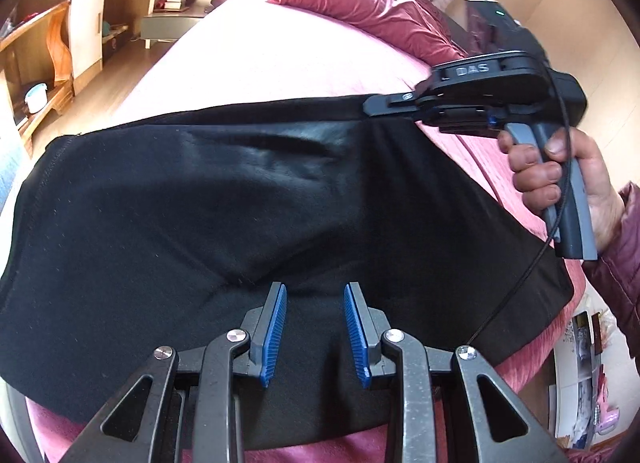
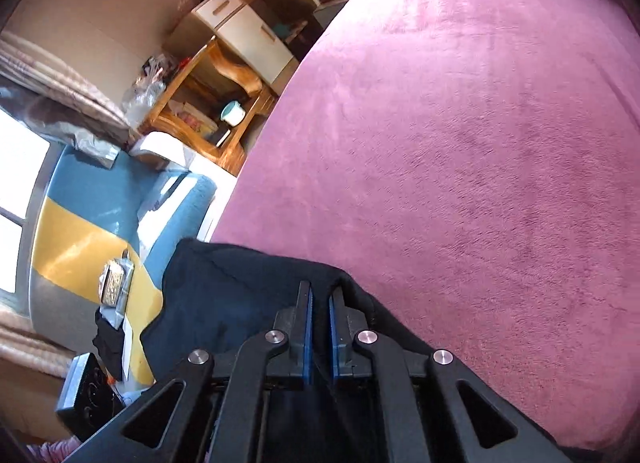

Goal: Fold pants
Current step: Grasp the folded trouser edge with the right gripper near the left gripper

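Left wrist view: black pants lie spread across a pink bed, covering its near part and reaching its near edge. The left gripper hangs over the near side of the pants with its blue pads apart and nothing pinched between them; dark cloth lies beneath the gap. At the far right corner of the pants the right gripper, carried by a hand in a maroon sleeve, meets the far edge of the cloth, with its tip on the hem. A crumpled red blanket sits on the bed beyond the pants. A wooden cabinet stands left of the bed.

Right wrist view: the right gripper is clenched, its pads drawn nearly together over a fold of the pants bunched at the bed's left edge. Whether cloth is truly caught between the pads cannot be told. A blue and yellow chair stands left of the bed.
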A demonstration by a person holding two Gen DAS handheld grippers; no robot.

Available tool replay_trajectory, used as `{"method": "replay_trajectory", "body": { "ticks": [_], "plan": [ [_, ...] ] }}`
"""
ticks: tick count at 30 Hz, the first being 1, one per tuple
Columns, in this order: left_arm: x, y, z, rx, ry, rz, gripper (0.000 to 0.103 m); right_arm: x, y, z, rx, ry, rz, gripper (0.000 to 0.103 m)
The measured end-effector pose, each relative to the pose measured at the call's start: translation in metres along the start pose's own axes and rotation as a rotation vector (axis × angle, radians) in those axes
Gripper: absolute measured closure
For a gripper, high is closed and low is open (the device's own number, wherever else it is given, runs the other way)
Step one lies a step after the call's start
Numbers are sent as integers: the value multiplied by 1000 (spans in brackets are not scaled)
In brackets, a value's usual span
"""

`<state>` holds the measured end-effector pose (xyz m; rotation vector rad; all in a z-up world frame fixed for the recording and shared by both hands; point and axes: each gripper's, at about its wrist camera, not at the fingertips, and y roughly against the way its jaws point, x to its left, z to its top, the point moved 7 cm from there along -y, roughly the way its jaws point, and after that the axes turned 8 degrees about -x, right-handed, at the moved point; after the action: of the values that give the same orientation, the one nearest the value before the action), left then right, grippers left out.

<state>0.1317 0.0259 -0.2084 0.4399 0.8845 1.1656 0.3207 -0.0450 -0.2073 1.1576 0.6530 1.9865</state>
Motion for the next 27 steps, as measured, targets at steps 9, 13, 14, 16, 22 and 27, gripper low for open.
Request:
{"method": "replay_trajectory", "body": {
  "ticks": [9, 13, 14, 16, 22, 27],
  "plan": [
    [22, -24, 1, 84, 55, 23, 74, -23, -44, -15, 49, 6, -168, 98],
    [29, -12, 11, 75, 113, 3, 72, -17, -26, -8, 20, -31, -151, 84],
    [35, -5, 14, 60, 120, 11, 69, -17, -16, -7, 0, -33, -169, 66],
    [45, 9, 18, 33, 148, 38, 65, -14, 3, -9, -43, -43, -163, 61],
    [111, 66, 24, -66, 300, 127, 65, 5, 51, -44, -104, 8, -154, 62],
    [181, 123, 9, -150, 506, 215, 65, 5, 51, -88, -86, 22, -206, 61]
  ]
}}
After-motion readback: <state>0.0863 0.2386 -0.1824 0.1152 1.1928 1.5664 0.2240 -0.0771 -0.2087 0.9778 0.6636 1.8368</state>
